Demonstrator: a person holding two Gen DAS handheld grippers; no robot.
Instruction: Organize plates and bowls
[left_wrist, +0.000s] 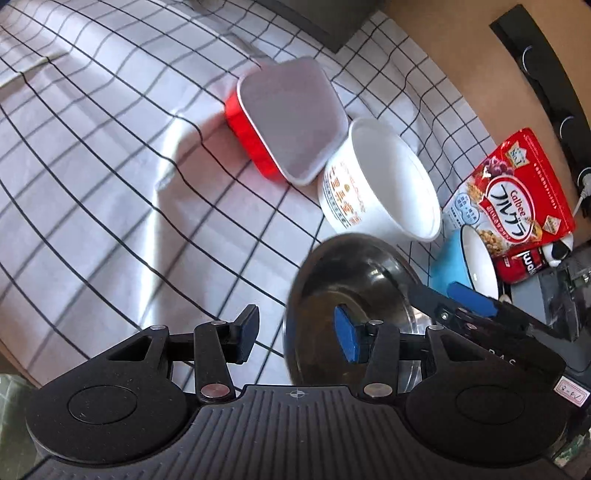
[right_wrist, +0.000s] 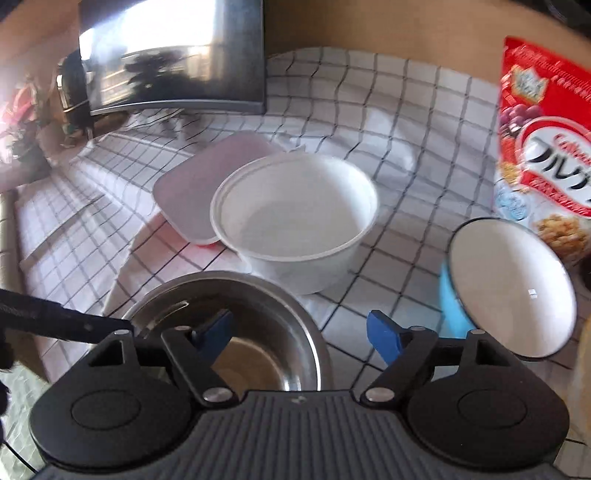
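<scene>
steel bowl (right_wrist: 236, 328): sits on the checked cloth, nearest both cameras; everything else is placed off it
left tool (left_wrist: 295, 334): its pads straddle the steel bowl's rim, one blue pad inside the bowl, the other outside over the cloth; pads aren't pressing, so it's released
right tool (right_wrist: 299, 338): spread wide, gripping nothing; one pad hangs over the steel bowl's inside, the other is out past its rim toward the blue bowl
white paper bowl (right_wrist: 295, 221): just behind the steel bowl, upright, looks empty
red square dish (left_wrist: 284, 118): behind the paper bowl, right up against it
blue bowl (right_wrist: 513, 288): off to the steel bowl's right, tipped on its side, white inside showing
cereal bag (left_wrist: 513, 192): behind the blue bowl, red, Calbee
checked cloth (left_wrist: 110, 166): white with a dark grid, covers the bench
</scene>
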